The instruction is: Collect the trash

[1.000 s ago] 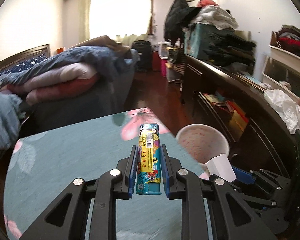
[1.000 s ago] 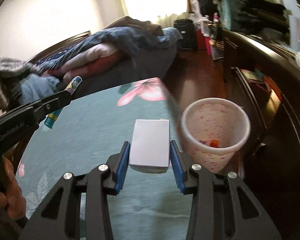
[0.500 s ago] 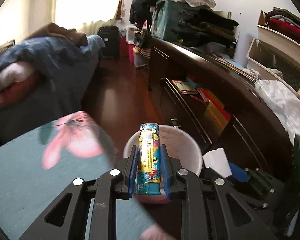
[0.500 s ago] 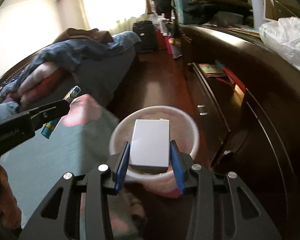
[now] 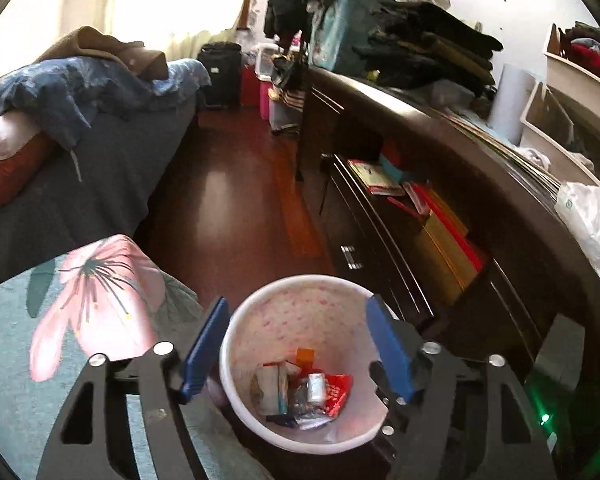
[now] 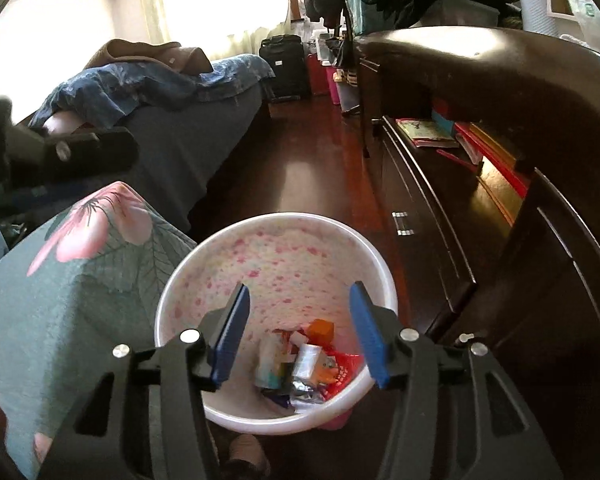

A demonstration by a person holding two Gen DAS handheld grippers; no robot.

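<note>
A white bin with pink speckles [image 5: 296,300] [image 6: 276,256] stands on the floor beside the table. Several pieces of trash [image 5: 300,394] [image 6: 300,364] lie at its bottom, among them a teal tube, a silver wrapper and red packets. My left gripper [image 5: 296,348] is open and empty above the bin's mouth. My right gripper [image 6: 300,328] is open and empty above the bin too. Part of the left gripper [image 6: 60,156] shows at the left of the right wrist view.
A table with a teal cloth and pink flower print [image 5: 80,312] [image 6: 80,280] lies to the left of the bin. A dark wooden cabinet with books [image 5: 440,220] [image 6: 480,168] stands on the right. A bed with piled bedding [image 5: 80,120] is behind the table.
Both grippers have opened over the bin. The colourful tube left the left gripper and the white box left the right gripper. Both views now look down into the bin.
</note>
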